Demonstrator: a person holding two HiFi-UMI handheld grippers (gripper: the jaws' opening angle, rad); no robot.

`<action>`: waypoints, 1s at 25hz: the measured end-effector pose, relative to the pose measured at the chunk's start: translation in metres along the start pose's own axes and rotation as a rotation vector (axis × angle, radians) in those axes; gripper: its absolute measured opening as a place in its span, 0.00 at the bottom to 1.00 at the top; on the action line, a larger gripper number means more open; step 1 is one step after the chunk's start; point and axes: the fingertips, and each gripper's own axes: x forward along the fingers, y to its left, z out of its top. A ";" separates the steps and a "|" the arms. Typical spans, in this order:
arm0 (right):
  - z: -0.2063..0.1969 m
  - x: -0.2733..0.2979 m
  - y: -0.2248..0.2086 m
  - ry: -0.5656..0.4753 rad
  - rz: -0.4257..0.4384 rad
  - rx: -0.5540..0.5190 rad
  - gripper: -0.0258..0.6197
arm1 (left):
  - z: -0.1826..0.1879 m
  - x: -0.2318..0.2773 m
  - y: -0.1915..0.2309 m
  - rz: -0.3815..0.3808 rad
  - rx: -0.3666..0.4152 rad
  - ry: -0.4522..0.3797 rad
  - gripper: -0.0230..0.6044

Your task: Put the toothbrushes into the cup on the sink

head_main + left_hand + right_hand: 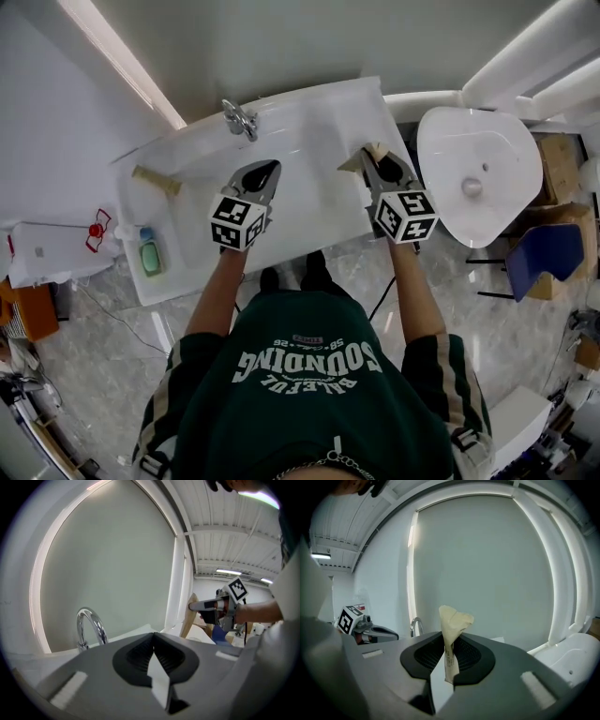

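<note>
A white sink [309, 122] fills the upper middle of the head view, with a white basin [511, 178] at its right. Over the sink's lower edge hover the two claws. The left gripper [271, 169] has its jaws pressed together with nothing between them. The right gripper [375, 161], at the sink's right end, pinches a tan paper-wrapped toothbrush [452, 620] that stands upright between its pads. The chrome faucet [241, 119] sits at the sink's top edge. A second wrapped toothbrush [157, 180] lies on the sink's left end, well apart from both grippers.
</note>
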 end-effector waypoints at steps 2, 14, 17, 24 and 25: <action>0.010 -0.004 -0.027 -0.010 -0.043 -0.002 0.13 | 0.000 0.002 0.000 0.004 -0.001 0.006 0.12; -0.028 0.019 -0.119 0.100 -0.155 -0.010 0.13 | -0.005 0.007 0.013 0.083 -0.027 0.030 0.12; -0.059 0.028 -0.128 0.157 -0.152 0.012 0.13 | -0.008 0.009 0.015 0.104 -0.035 0.035 0.12; -0.112 0.046 -0.130 0.298 -0.084 0.064 0.13 | -0.013 0.012 0.016 0.148 -0.063 0.047 0.12; -0.118 0.048 -0.129 0.320 -0.076 0.069 0.13 | -0.015 0.013 0.016 0.153 -0.067 0.048 0.12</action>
